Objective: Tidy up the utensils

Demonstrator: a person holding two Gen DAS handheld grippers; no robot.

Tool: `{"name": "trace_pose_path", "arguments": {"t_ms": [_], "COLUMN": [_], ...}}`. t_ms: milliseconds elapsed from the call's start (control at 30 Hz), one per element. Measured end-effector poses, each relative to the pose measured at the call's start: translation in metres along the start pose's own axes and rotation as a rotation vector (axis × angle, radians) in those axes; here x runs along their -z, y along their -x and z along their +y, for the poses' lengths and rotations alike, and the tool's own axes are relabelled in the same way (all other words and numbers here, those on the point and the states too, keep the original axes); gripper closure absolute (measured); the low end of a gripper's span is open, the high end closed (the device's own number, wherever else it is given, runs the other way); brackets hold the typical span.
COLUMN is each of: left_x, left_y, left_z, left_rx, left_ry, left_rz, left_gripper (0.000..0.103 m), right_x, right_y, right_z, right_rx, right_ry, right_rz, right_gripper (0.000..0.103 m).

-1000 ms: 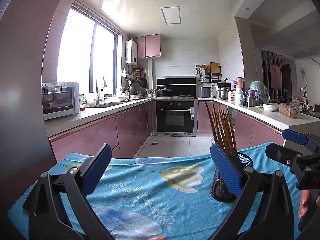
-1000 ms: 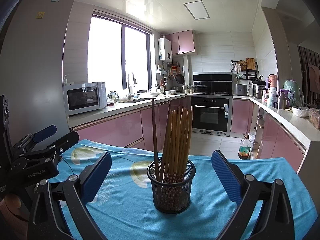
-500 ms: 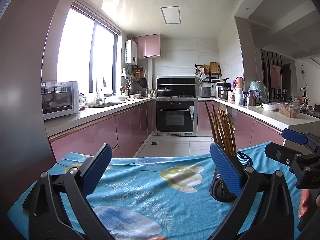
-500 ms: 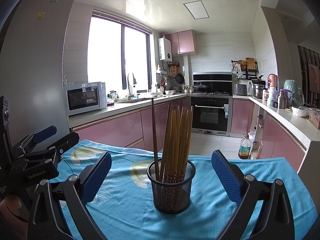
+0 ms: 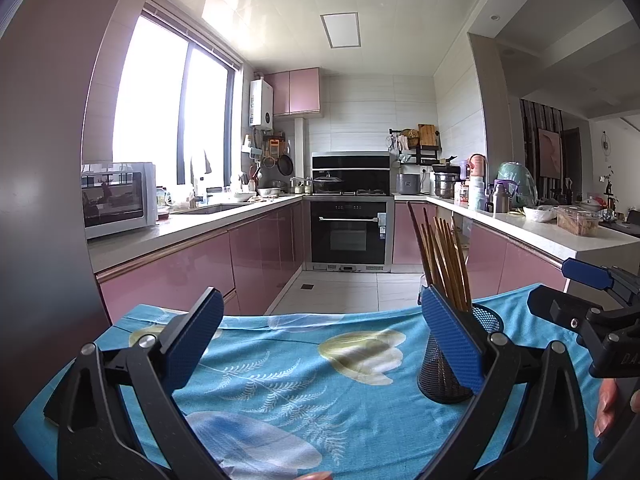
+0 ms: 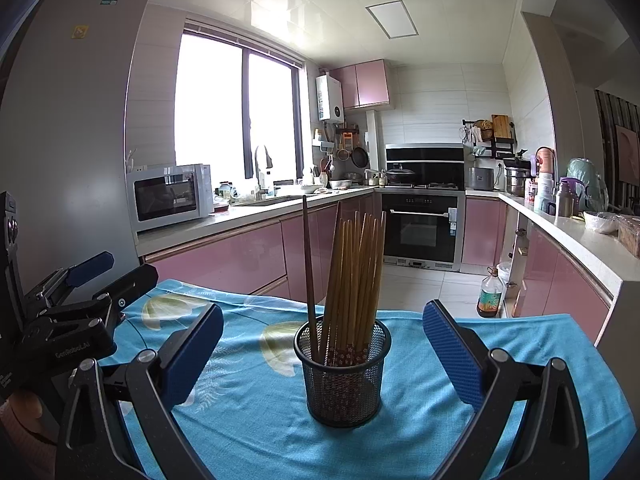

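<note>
Right now both grippers are spread wide, holding nothing. Right gripper (image 6: 322,356) faces the black mesh holder (image 6: 343,376), which sits upright on the blue floral cloth (image 6: 256,412) between its blue pads (image 6: 450,354), not touched. Yellow chopsticks (image 6: 358,276) lean together in the holder, one dark chopstick (image 6: 309,268) at their left. Left gripper (image 5: 320,340) hovers over bare cloth, holder just past its right finger. Pink kitchen cabinets (image 6: 224,258) far behind.

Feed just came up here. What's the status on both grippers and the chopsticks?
Left gripper open, empty. Right gripper open, empty, lined up on the mesh cup. Chopsticks standing in the cup on the blue cloth. Nothing in the way.
</note>
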State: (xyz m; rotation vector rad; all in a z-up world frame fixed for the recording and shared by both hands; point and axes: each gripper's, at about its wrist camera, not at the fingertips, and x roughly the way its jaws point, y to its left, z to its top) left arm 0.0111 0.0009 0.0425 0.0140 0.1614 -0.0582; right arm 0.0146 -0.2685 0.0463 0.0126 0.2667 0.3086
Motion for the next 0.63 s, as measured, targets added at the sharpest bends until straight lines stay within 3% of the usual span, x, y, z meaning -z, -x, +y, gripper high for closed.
{"name": "trace_pose_path", "arguments": {"t_ms": [300,433,533,633], "left_x": [-0.001,0.001,0.008,0.020], "left_y": [0.002,-0.007,-0.023,-0.044], "left_z": [0.000,0.002,0.006,0.015], "left_rx": [-0.017,-0.016,-0.031,-0.045], "left_ry": [-0.006,-0.003,-0.002,0.006], "left_rz": [-0.022,0.027,0.115,0.213], "left_gripper": [0.005,0.005,0.005,0.005], "right_x": [0.001,0.002,0.008,0.023], "right_y": [0.001,-0.002,-0.012,-0.037], "right_z": [-0.001,-0.005,-0.019,-0.050], "right_rx": [-0.002,0.002,0.036,0.139], "right_ry": [0.000,-0.002,-0.005,-0.009], "right_rz": [0.002,0.019,0.091,0.251], "right_gripper": [0.006,0.006,0.006,0.006]}}
